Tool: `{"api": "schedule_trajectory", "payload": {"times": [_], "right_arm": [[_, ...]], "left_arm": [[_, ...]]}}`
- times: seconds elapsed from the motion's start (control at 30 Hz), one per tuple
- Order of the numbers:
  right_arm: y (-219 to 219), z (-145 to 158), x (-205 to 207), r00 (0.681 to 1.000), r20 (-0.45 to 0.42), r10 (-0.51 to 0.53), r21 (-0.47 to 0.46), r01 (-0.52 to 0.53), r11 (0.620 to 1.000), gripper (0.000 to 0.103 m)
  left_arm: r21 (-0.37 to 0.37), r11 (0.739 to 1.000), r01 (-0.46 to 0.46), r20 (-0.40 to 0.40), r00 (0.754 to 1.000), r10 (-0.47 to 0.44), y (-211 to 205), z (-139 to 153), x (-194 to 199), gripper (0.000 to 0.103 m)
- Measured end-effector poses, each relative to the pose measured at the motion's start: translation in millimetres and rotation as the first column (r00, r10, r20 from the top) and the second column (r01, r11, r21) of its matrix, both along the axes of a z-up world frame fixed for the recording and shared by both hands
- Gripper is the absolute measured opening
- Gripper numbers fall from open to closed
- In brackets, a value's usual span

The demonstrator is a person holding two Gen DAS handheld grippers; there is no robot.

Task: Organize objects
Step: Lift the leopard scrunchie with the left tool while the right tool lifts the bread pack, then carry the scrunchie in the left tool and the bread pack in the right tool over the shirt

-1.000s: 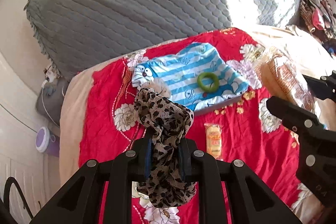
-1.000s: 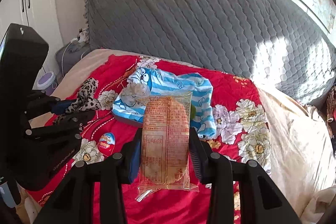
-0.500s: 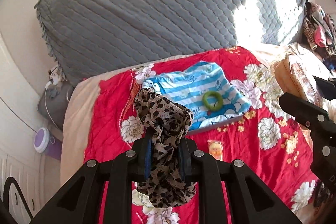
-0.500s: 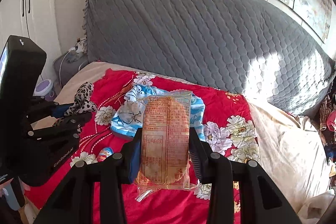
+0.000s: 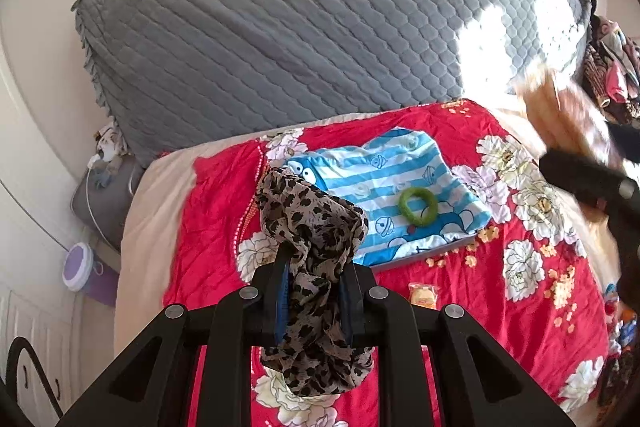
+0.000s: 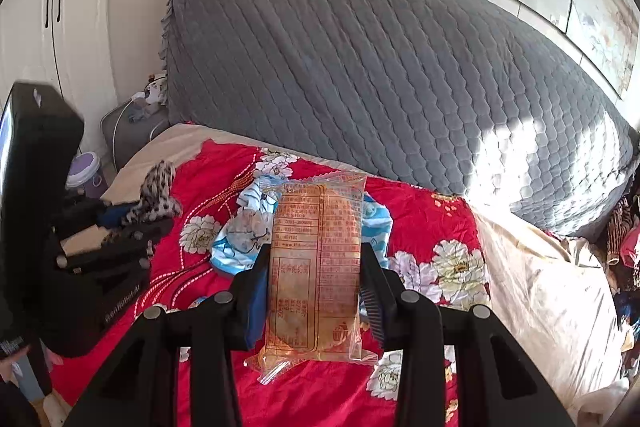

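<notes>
Snack packet [image 6: 316, 267] upright, lengthwise in right gripper [image 6: 316, 291]

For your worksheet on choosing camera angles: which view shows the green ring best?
The left wrist view. There the green ring lies in full, unblocked sight on the striped blue cloth. In the right wrist view the snack packet held in the right gripper covers that part of the cloth, so the ring cannot be made out.
</notes>
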State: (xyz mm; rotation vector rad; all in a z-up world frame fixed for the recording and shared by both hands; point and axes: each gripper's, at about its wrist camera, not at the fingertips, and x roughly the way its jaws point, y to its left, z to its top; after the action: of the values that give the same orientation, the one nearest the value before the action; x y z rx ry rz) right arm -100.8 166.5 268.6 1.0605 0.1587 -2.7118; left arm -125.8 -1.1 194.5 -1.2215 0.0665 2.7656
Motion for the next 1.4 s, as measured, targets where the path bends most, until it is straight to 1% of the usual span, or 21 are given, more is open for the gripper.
{"api": "schedule_trajectory", "payload": {"times": [0.1,0.23,0.3,0.37,0.53,0.7,0.8,0.87,0.97,1.13,1.2,1.4], "right_arm": [[-5,6,-10,1.0,-0.013,0.013,0.01,-0.013,1.0,0.041],[-10,7,-22,1.0,-0.004,0.024,0.018,-0.024,1.0,0.041],[-12,6,-30,1.0,-0.002,0.026,0.04,-0.026,0.999,0.041],[-14,6,-35,1.0,0.0,0.025,0.055,-0.025,0.998,0.041],[-15,10,-49,1.0,0.0,0.026,0.092,-0.026,0.995,0.041],[-16,14,-66,1.0,0.003,0.025,0.108,-0.025,0.994,0.041],[-19,12,-76,1.0,0.004,0.027,0.116,-0.028,0.993,0.041],[-21,9,-80,1.0,-0.001,0.024,0.119,-0.024,0.993,0.041],[-19,1,-82,1.0,0.005,0.017,0.093,-0.017,0.996,0.041],[-14,-15,-88,1.0,0.02,0.005,0.072,-0.006,0.997,0.041],[-9,-20,-92,1.0,0.017,-0.007,0.045,0.006,0.999,0.041],[2,-31,-100,0.999,0.013,-0.034,0.02,0.034,0.999,0.041]], "left_arm": [[0.003,1.0,0.006,0.008,1.0,-0.006,1,-6,-8,0.02],[0.014,1.0,0.011,0.008,1.0,-0.011,2,-11,-19,0.02],[0.029,1.0,0.007,0.016,1.0,-0.008,2,-13,-26,0.02],[0.029,1.0,0.01,0.015,1.0,-0.01,2,-14,-31,0.02],[0.04,0.999,-0.007,-0.003,1.0,0.007,-1,-10,-48,0.02],[0.061,0.998,-0.017,-0.015,1.0,0.018,-2,-4,-63,0.02],[0.091,0.996,-0.021,0.007,1.0,0.02,-3,-2,-74,0.02],[0.089,0.996,-0.025,-0.004,1.0,0.026,-3,0,-82,0.02],[0.095,0.995,-0.031,-0.005,0.999,0.032,-2,-1,-87,0.02],[0.059,0.998,-0.022,-0.027,0.999,0.024,4,-2,-94,0.02],[0.052,0.998,-0.023,-0.029,0.999,0.025,5,-4,-98,0.02],[0.104,0.994,-0.038,-0.024,0.999,0.041,6,-14,-113,0.02]]}}
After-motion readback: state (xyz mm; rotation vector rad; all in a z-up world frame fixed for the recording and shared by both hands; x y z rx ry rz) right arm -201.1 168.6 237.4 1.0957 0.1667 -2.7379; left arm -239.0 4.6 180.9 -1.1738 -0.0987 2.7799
